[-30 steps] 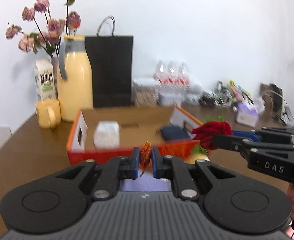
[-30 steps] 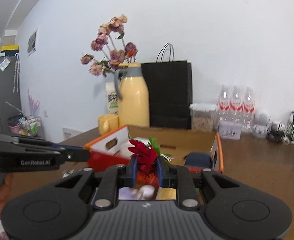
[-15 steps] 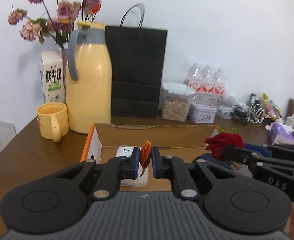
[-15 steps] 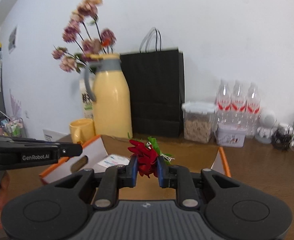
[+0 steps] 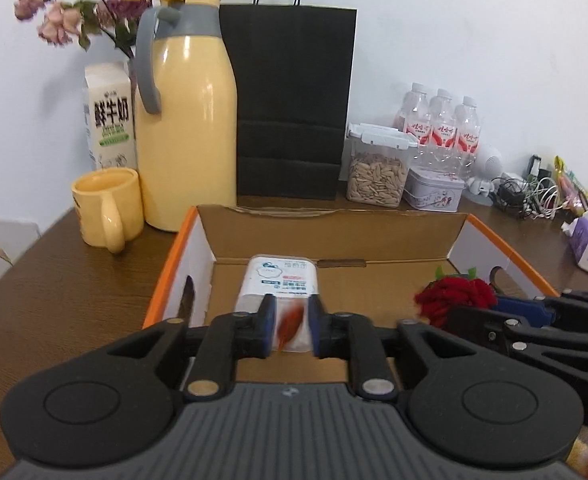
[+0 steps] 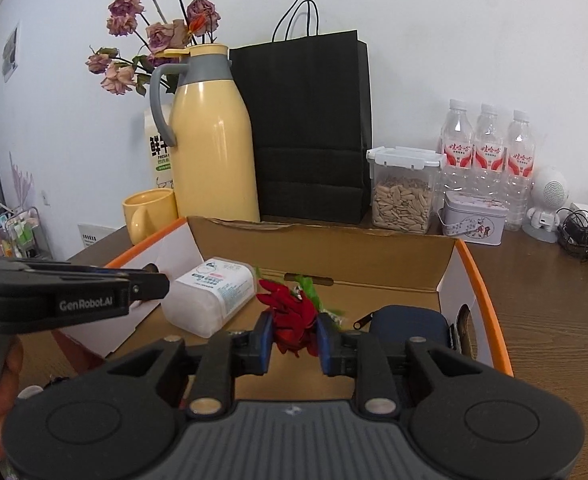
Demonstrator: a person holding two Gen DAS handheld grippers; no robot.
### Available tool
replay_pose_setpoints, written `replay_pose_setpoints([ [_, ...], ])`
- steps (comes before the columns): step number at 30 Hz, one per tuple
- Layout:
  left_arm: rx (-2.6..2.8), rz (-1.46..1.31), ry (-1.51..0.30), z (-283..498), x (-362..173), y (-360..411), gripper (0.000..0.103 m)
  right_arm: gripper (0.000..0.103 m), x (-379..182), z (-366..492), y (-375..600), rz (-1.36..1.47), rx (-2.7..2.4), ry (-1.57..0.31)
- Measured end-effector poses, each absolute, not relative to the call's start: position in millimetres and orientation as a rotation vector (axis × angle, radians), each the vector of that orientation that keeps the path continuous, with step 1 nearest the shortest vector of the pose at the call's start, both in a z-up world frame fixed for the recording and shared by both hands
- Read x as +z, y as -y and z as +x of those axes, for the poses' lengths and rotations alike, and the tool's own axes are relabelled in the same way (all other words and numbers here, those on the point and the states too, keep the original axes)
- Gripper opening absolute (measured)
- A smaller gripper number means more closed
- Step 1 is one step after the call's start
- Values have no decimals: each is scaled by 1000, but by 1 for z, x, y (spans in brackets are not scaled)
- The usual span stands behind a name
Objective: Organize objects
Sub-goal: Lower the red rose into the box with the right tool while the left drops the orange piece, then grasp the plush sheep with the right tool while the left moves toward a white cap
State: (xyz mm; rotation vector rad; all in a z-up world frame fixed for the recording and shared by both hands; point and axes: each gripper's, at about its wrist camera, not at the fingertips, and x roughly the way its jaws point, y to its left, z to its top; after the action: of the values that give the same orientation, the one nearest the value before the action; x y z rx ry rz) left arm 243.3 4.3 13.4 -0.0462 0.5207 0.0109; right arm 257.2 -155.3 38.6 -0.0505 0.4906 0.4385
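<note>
An open cardboard box (image 5: 334, 232) with orange edges stands on the brown table; it also shows in the right wrist view (image 6: 490, 304). A white tissue pack (image 5: 277, 280) lies inside at its left (image 6: 209, 292), and a dark blue pouch (image 6: 410, 324) at its right. My left gripper (image 5: 289, 326) is over the box; its jaws have parted and a small orange object (image 5: 289, 324), blurred, is between them. My right gripper (image 6: 292, 334) is shut on a red artificial rose (image 6: 294, 316), held over the box middle; the rose shows at right in the left wrist view (image 5: 454, 296).
Behind the box stand a yellow thermos jug (image 5: 185, 120), a yellow mug (image 5: 107, 208), a milk carton (image 5: 109, 120), dried flowers (image 6: 149, 32), a black paper bag (image 5: 289, 100), a seed container (image 5: 378, 172), water bottles (image 6: 486, 152), a tin (image 6: 474, 220) and tangled cables (image 5: 530, 196).
Both grippers moved forward over the box and lowered toward it. The left gripper's jaws have widened around the orange object, which looks blurred. The right still holds the rose.
</note>
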Motion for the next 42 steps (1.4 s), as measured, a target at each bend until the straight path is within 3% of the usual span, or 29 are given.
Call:
replay_pose_setpoints([
  [2,18,-28,-489,237,16,-1,55,42,40,254,157,-50,437,-475],
  [3,24,-21,-468,233,18,0,74,49,41,252,157,-51,431,-465],
  [4,32,-14,-450,230,19,1,89,62,42,252,158,-52,423,-457],
  [6,53,-8,-410,226,23,2,103,73,43,249,159,-54,408,-435],
  [8,70,-9,-379,223,26,1,103,91,45,248,160,-49,404,-419],
  [13,81,-17,-377,223,27,-1,103,92,45,247,161,-50,397,-405],
  [17,83,-21,-364,220,30,-2,103,100,47,245,162,-43,390,-385],
  [30,58,-48,-264,183,65,-9,103,103,82,204,170,-50,398,-272],
  [42,50,-31,-268,130,78,-30,103,103,79,159,197,-83,326,-346],
])
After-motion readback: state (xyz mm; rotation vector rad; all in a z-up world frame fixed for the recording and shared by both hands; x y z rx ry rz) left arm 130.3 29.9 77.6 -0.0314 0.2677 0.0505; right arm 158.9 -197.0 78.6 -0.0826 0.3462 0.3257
